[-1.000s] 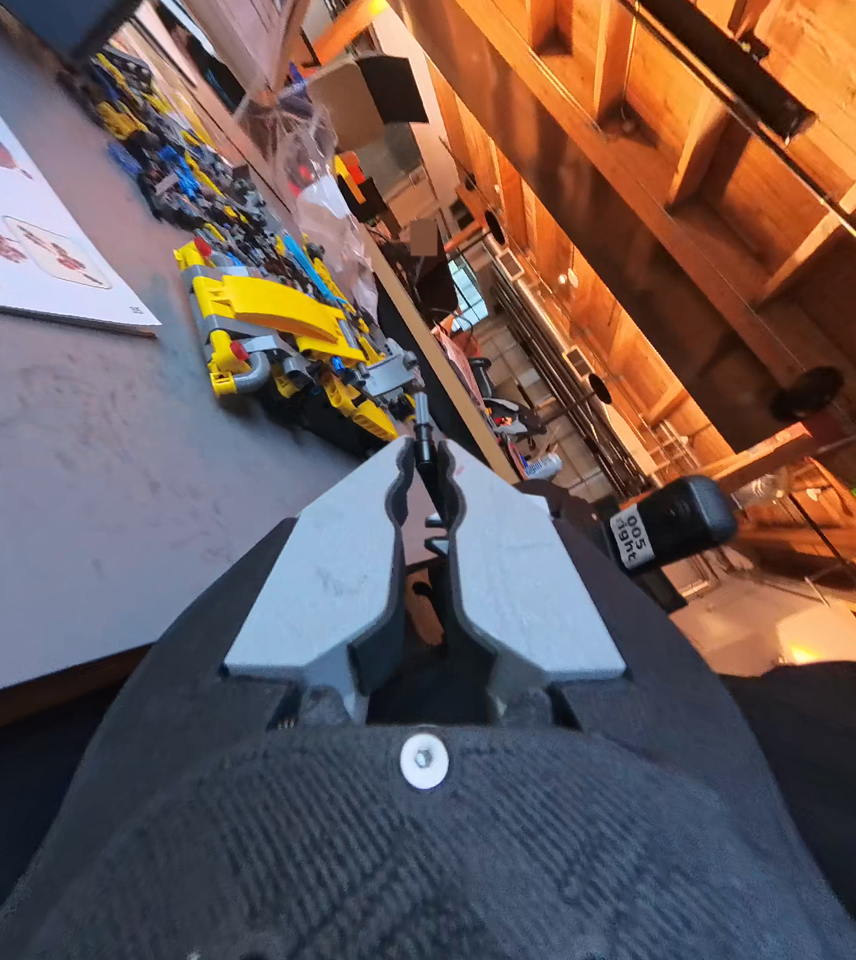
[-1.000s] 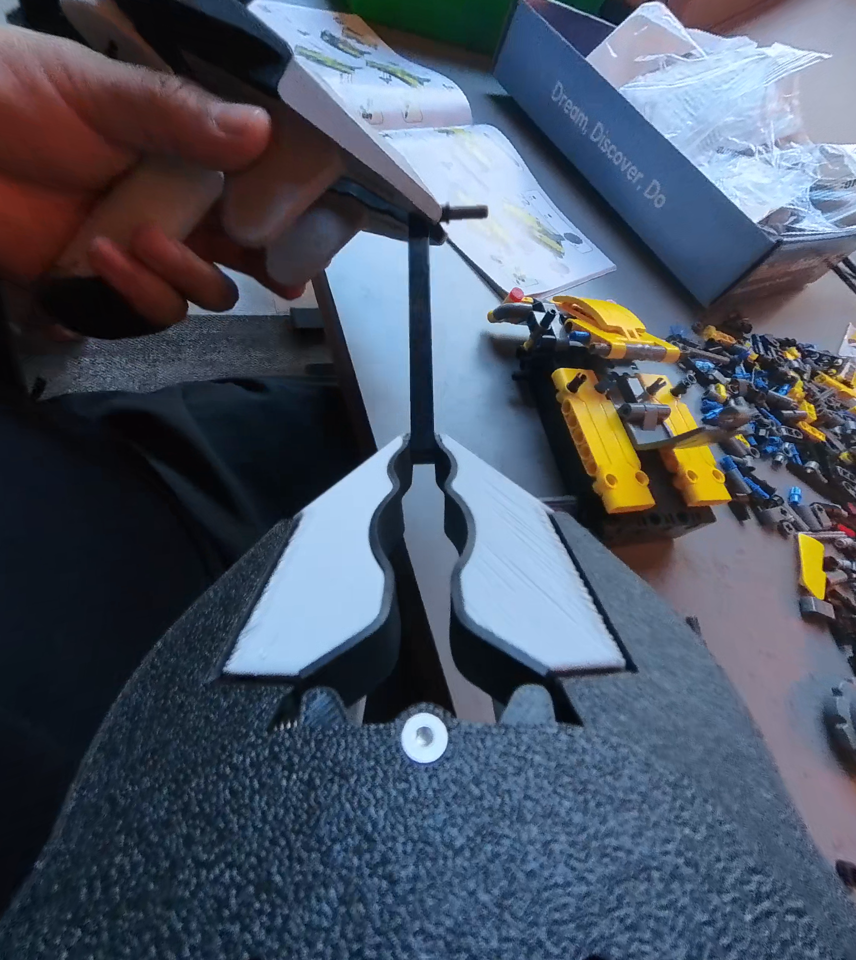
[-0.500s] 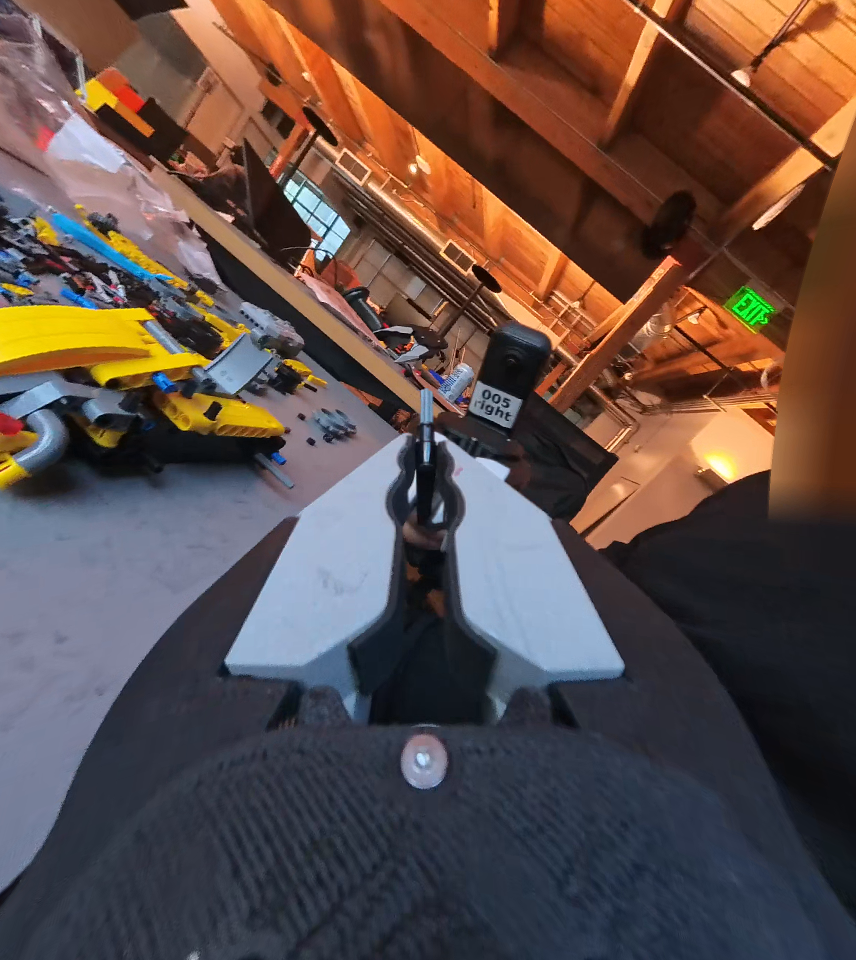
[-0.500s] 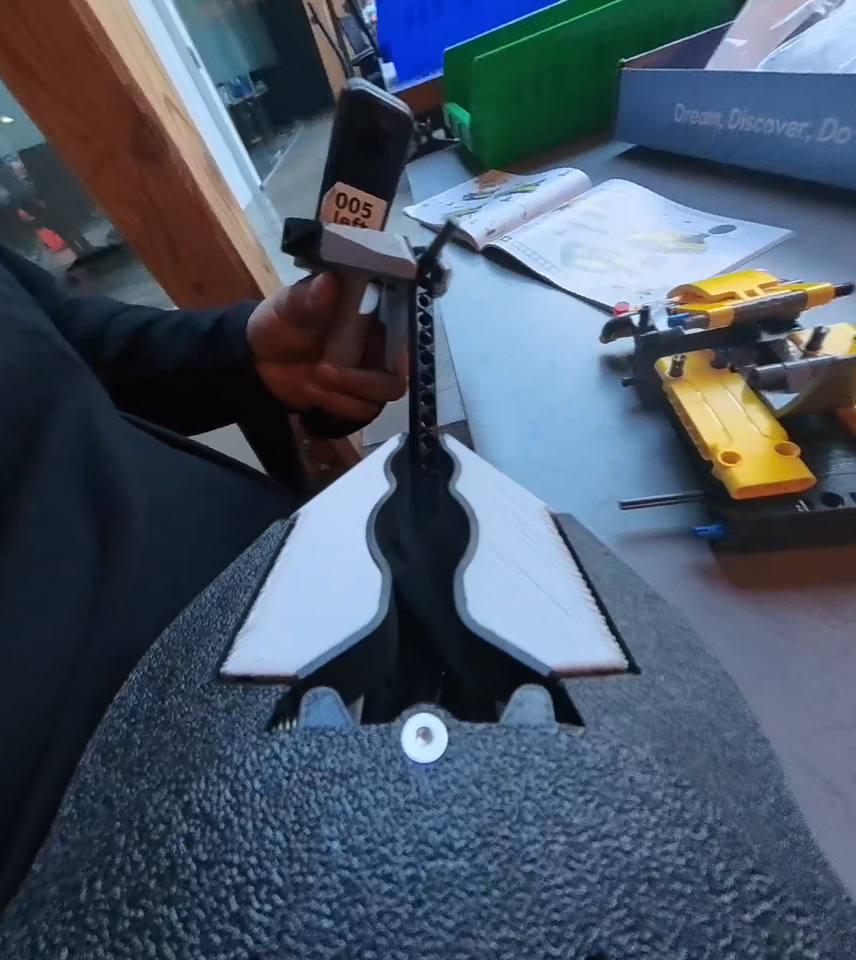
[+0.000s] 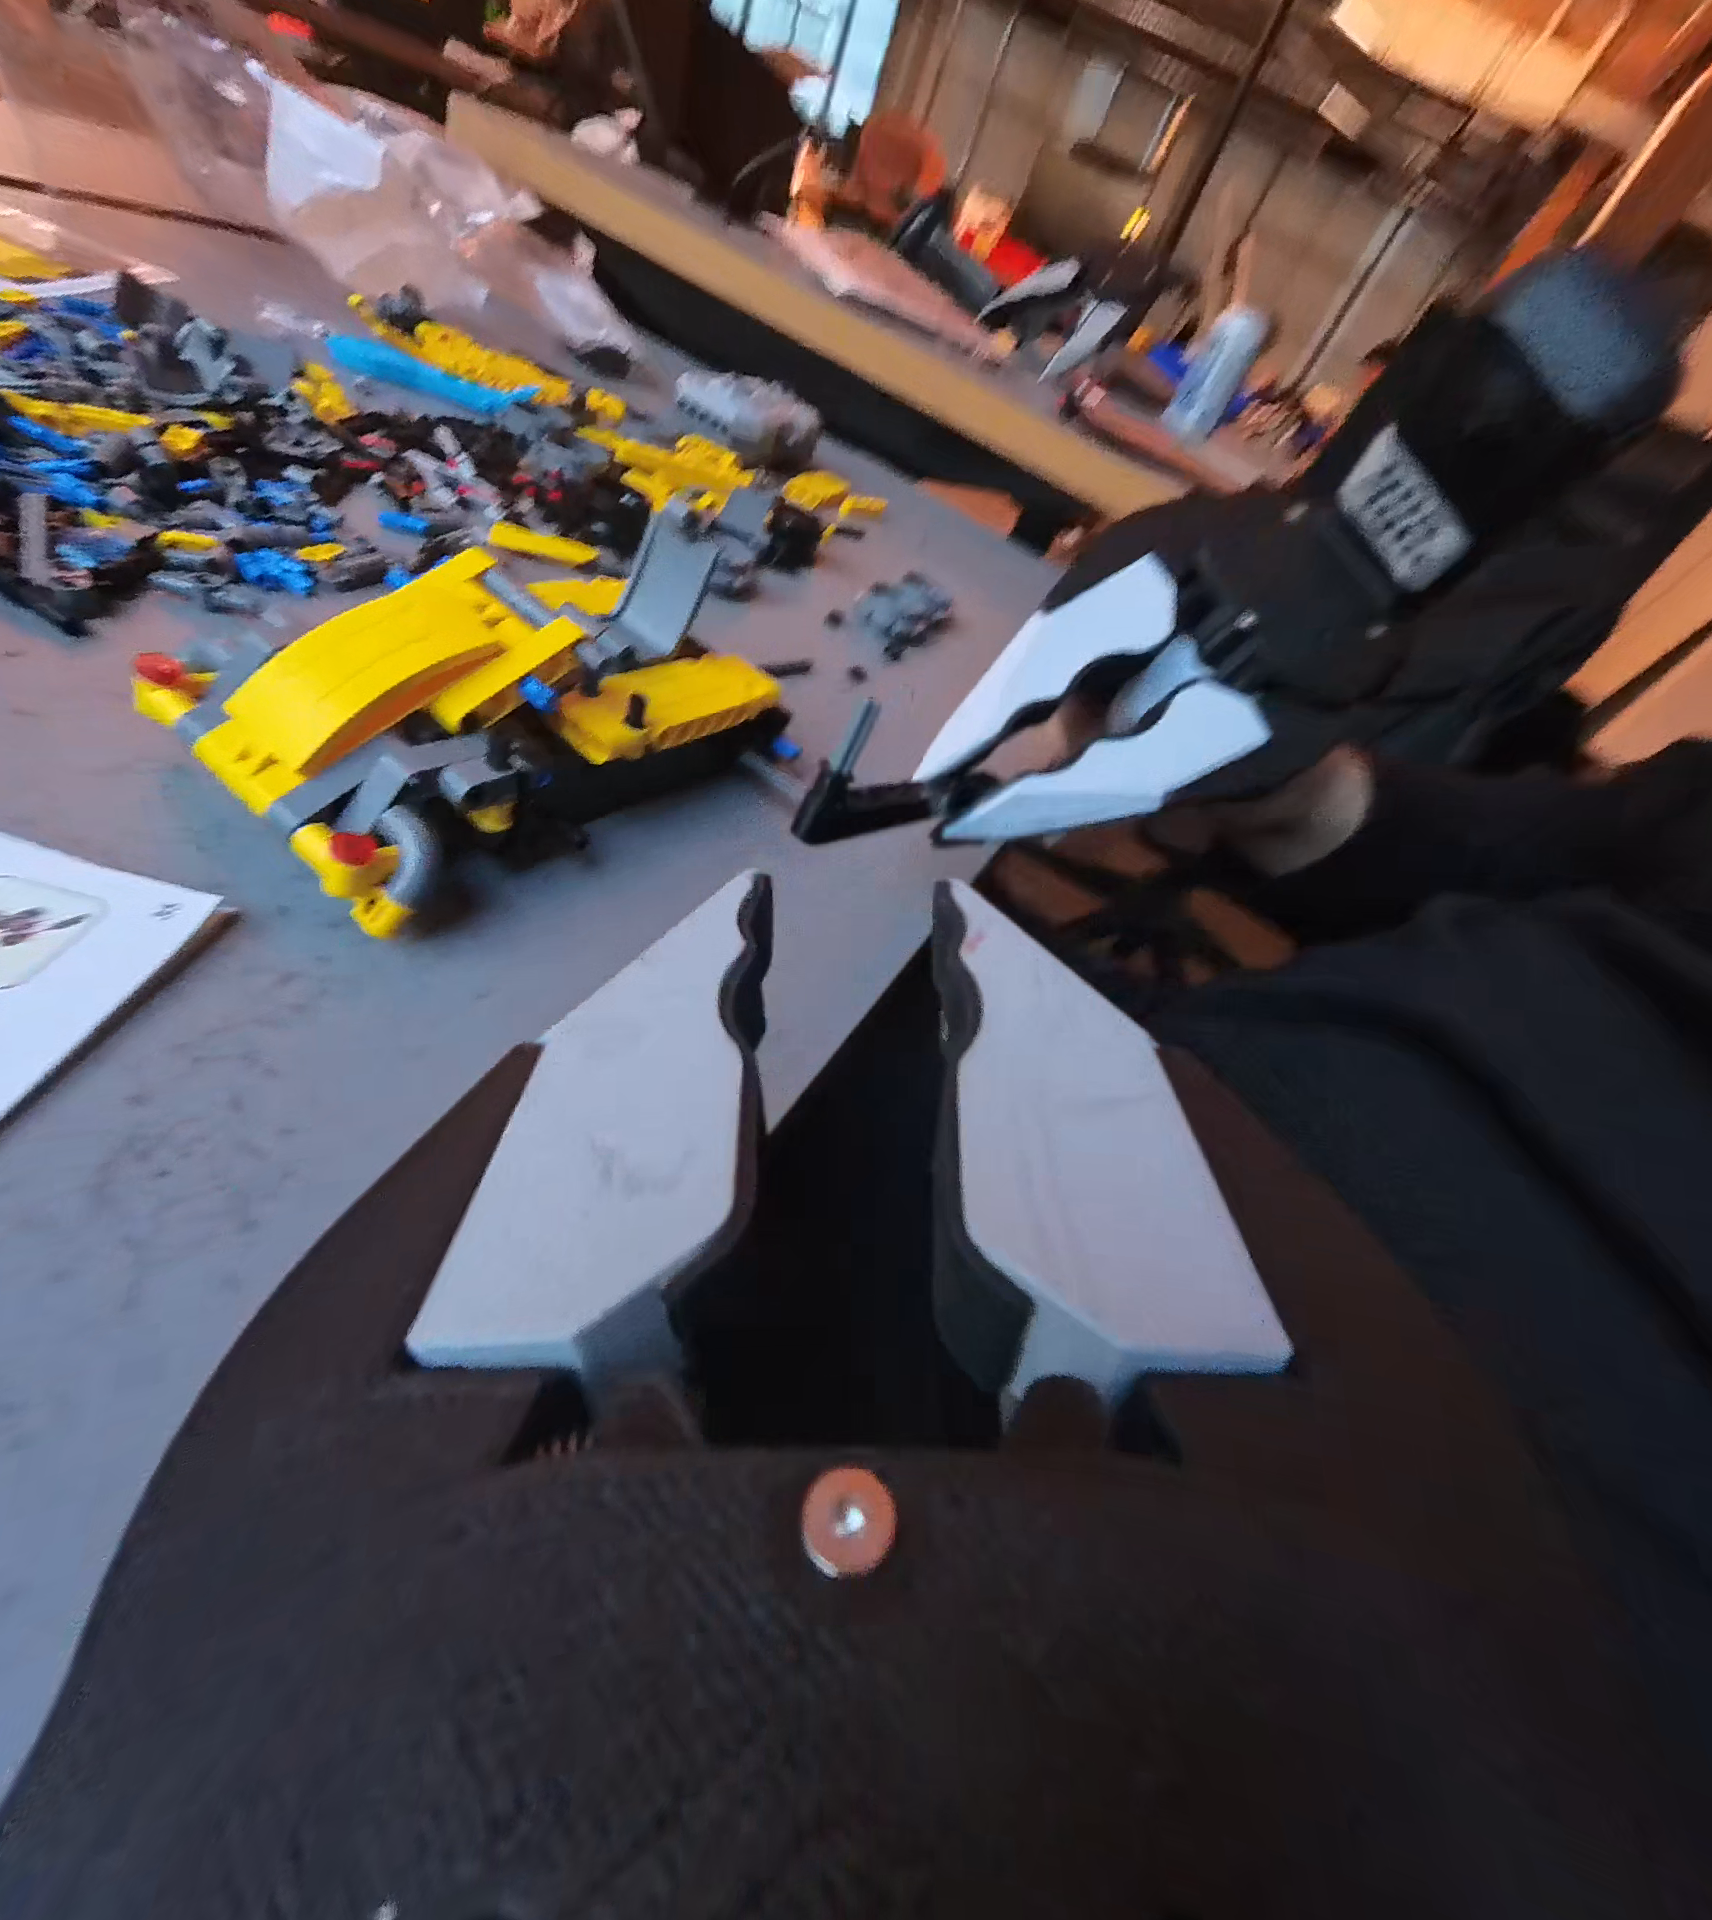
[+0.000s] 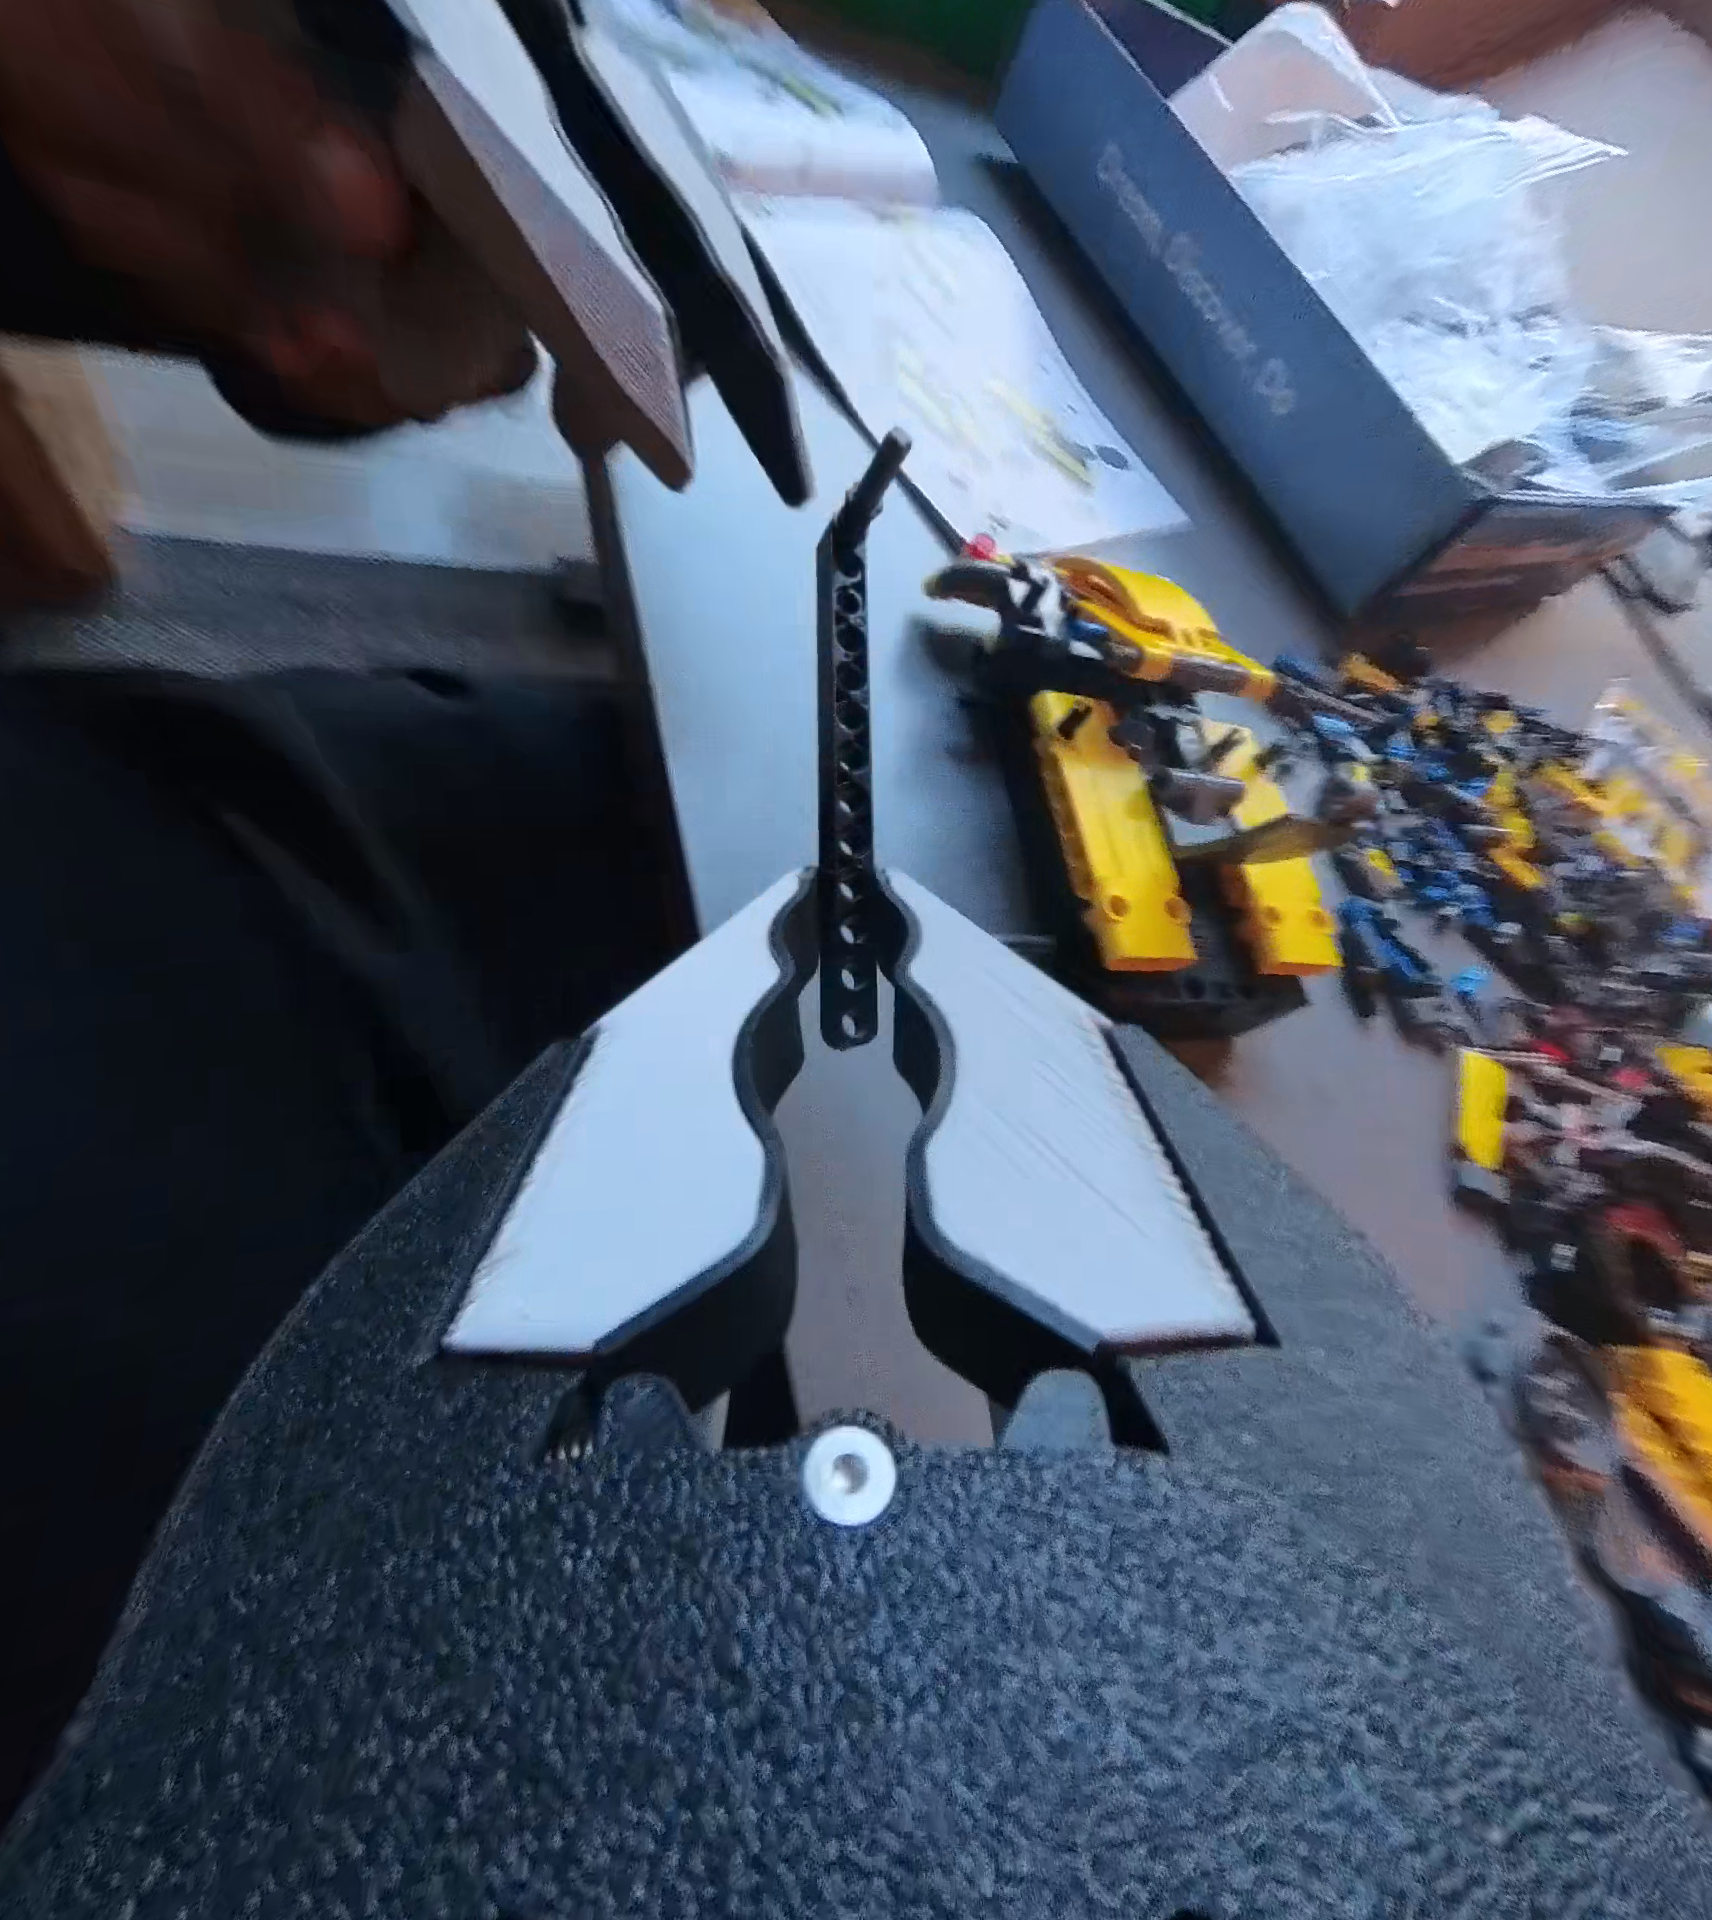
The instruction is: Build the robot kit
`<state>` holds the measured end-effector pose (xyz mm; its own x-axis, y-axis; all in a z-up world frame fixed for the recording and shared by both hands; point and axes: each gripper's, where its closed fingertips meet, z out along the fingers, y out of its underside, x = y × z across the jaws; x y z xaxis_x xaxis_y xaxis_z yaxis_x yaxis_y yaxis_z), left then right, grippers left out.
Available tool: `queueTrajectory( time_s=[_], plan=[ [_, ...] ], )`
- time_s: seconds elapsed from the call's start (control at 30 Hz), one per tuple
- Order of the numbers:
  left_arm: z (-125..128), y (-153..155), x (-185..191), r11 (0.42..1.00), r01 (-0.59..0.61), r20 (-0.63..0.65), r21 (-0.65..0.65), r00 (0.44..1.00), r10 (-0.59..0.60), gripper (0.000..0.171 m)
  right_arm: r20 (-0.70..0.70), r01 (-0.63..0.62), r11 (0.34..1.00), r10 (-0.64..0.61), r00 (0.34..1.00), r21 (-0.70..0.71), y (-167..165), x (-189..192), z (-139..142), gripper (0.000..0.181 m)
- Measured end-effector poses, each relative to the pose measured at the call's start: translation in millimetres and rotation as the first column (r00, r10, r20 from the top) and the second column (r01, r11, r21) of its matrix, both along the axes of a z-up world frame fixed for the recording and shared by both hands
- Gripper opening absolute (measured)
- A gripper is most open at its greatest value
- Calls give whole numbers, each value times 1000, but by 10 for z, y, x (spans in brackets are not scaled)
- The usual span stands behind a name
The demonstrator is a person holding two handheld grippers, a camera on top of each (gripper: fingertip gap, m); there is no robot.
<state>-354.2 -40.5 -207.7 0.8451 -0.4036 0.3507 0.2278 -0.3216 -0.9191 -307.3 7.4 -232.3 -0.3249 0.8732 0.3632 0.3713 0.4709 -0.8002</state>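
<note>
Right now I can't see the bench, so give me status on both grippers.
Left gripper open, empty. Right gripper shut on black beam, pin at its tip. Yellow model on table beyond.

A line of pale lettering runs along the side of the grey-blue box (image 6: 1247, 343), sharp enough to make out. A white label (image 5: 1392, 509) on the black camera (image 5: 1538, 384) carries dark print, blurred past reading. The open booklet (image 6: 987, 343) shows only smeared printed diagrams.
</note>
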Motion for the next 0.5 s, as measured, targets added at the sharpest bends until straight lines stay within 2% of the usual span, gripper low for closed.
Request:
queueTrajectory(
  time_s=[0.1, 0.23, 0.3, 0.5],
  plan=[
    [-129, -1, -119, 997, -54, -159, -49, 986, 46, 27, -10, 34, 986, -32, 999, 161, 99, -60, -28, 9],
    [-202, -1, -250, 991, -113, -296, -65, 951, 89, 22, -43, 57, 965, -48, 998, 254, 129, -131, 10, 9],
    [-193, 1, -279, 991, -121, -319, -51, 943, 99, 22, -49, 53, 950, -39, 998, 309, 126, -148, 5, 9],
    [-166, 21, -274, 994, -107, -314, -33, 945, 92, 24, -47, 35, 950, -21, 999, 309, 49, -165, -41, 9]
  ],
)
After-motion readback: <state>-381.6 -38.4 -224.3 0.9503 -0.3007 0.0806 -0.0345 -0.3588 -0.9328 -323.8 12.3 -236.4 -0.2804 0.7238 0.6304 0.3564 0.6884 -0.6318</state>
